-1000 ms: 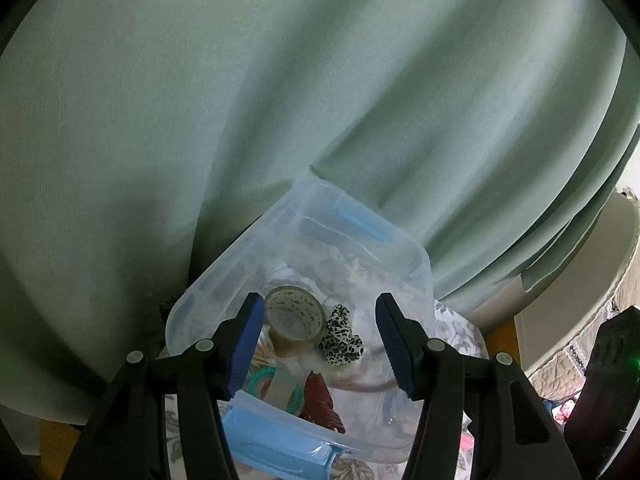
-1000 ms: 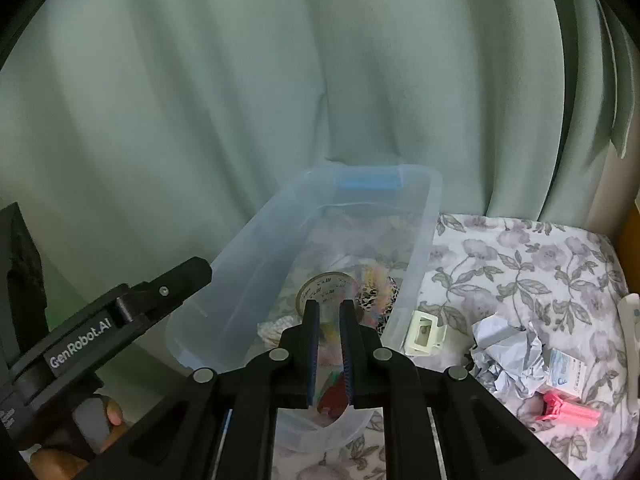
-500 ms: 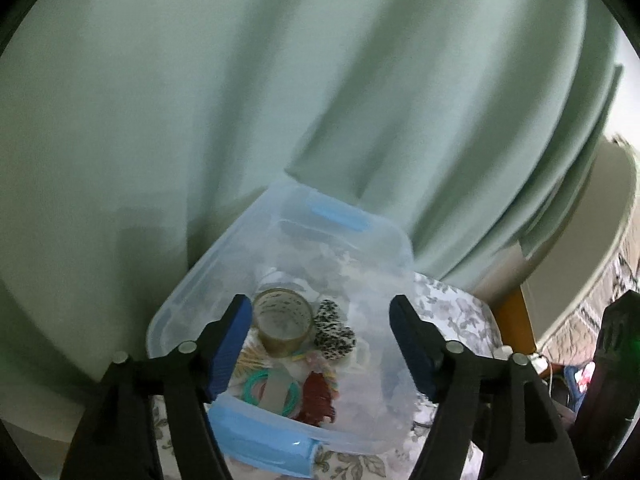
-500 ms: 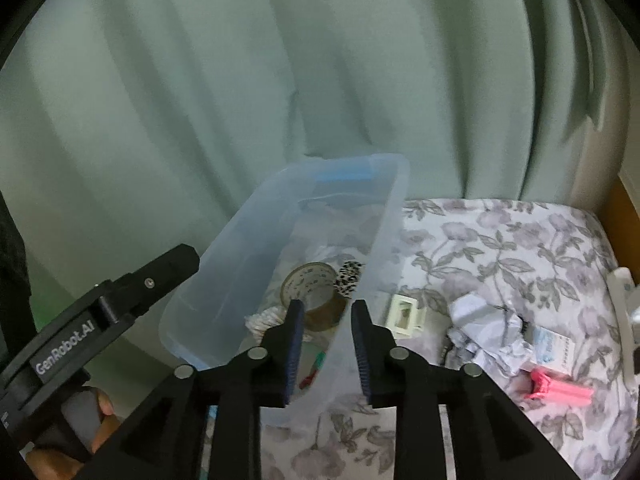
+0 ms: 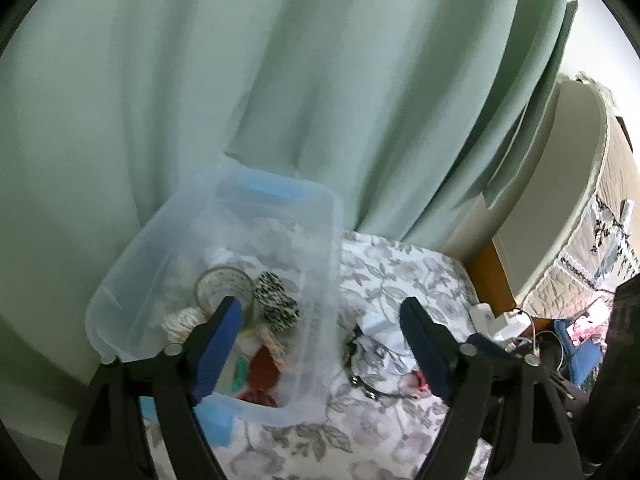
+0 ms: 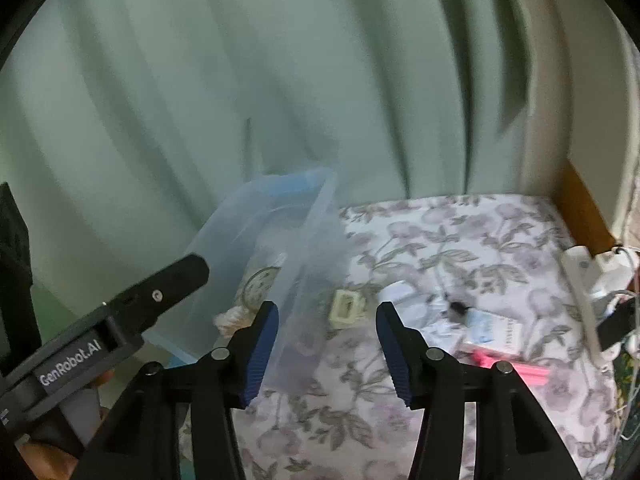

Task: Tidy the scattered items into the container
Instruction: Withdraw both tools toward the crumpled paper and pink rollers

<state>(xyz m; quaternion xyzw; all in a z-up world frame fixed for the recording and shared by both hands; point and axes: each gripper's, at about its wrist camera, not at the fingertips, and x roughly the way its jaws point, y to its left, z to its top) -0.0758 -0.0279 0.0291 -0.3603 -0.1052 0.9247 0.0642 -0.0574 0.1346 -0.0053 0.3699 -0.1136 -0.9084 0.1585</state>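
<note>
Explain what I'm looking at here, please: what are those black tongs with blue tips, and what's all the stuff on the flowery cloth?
They are hand-held grippers, one in each of a person's hands, each with a camera looking along its fingers. The left gripper is open over a clear plastic bin holding a tape roll and other small things. The right gripper is open too, holding nothing, facing the flowered cloth. There lie a small cream case, crumpled paper, a small white box and a pink clip.

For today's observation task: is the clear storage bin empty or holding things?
Holding things: the clear storage bin contains a tape roll, a spotted item and more.
</note>
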